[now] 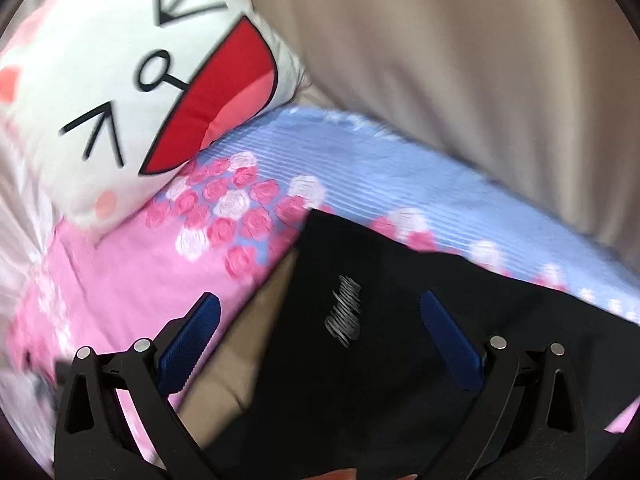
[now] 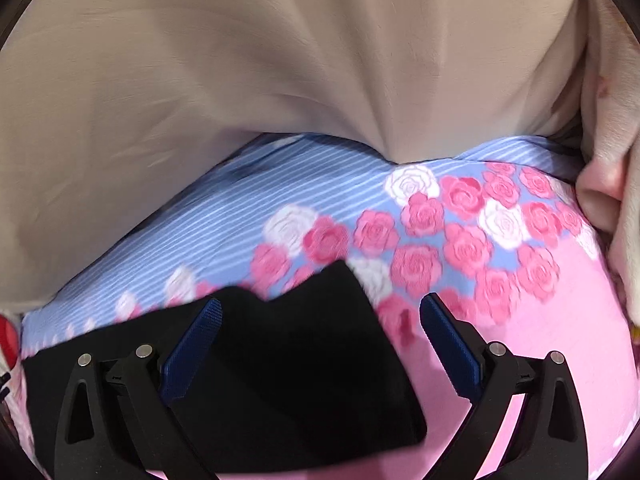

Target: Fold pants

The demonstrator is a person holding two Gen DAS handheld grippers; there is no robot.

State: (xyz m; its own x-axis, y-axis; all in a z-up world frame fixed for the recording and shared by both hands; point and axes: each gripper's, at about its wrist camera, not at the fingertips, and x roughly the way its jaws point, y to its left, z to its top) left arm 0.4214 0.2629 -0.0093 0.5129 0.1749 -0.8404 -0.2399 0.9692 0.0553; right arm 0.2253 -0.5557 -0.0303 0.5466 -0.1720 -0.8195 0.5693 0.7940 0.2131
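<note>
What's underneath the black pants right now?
The black pants lie on the floral sheet; the left view also shows beige fabric at their edge. Whatever lies directly beneath them is covered.

Black fabric pants [image 1: 400, 360] w/ grey script logo at centre. Cotton bedsheet [image 2: 520, 352] at 12 o'clock: blue w/ white stripes, pink & white roses, pink. White cartoon-face pillow [image 1: 120, 80], red mouth, at 10. Beige cloth [image 2: 240, 60].

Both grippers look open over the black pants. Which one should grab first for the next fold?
Probably the right gripper: its open fingers straddle a free corner of the black fabric pants lying on the rose-print bedsheet. The left gripper is open over the flat middle near the grey logo, with no edge between its fingers.
</note>
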